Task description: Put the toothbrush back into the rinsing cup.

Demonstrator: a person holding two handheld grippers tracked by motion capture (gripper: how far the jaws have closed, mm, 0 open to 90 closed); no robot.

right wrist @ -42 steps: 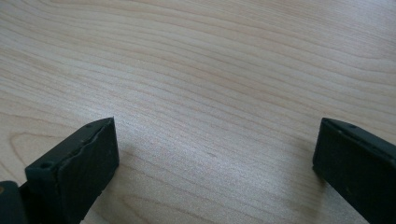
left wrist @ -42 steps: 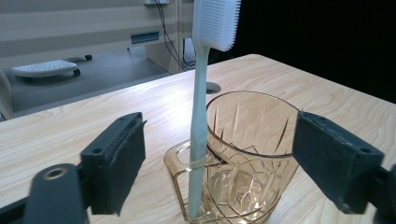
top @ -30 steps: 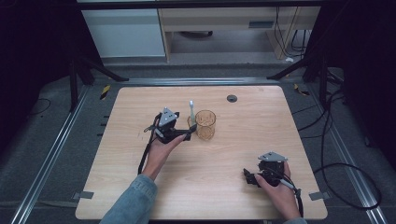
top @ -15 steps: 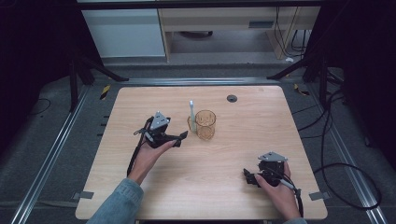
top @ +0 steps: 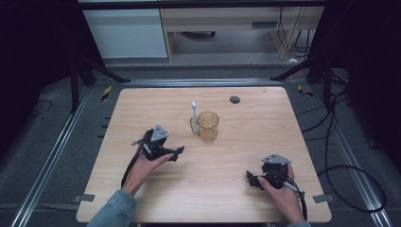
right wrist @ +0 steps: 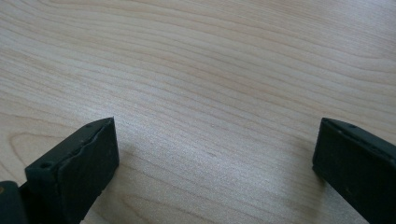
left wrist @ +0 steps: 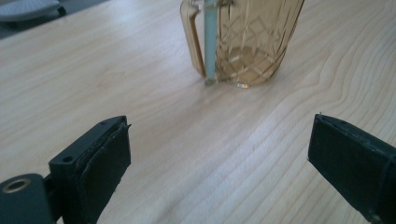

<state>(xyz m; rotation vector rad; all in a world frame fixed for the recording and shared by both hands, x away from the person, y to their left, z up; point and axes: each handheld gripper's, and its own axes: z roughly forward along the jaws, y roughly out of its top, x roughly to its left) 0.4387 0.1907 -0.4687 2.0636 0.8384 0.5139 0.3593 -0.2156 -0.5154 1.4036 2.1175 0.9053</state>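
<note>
An amber cut-glass mug (top: 208,126) stands mid-table, also close ahead in the left gripper view (left wrist: 252,42). A pale blue toothbrush (top: 194,111) stands nearly upright against the mug beside its handle, its lower end (left wrist: 209,70) on the wood outside the glass. My left gripper (top: 177,153) lies to the left of and nearer than the mug, pointing at it, jaws open and apart from it (left wrist: 219,149). My right gripper (top: 253,179) rests near the front right of the table, open over bare wood (right wrist: 217,154).
A black round grommet (top: 235,99) sits near the table's (top: 142,104) far edge. White cabinets (top: 125,33) stand behind the table. Cables (top: 331,142) trail on the floor to the right. Metal rails run along both sides.
My left gripper has drawn back from the mug toward the front left, open throughout. Mug, toothbrush and right gripper have stayed put.
</note>
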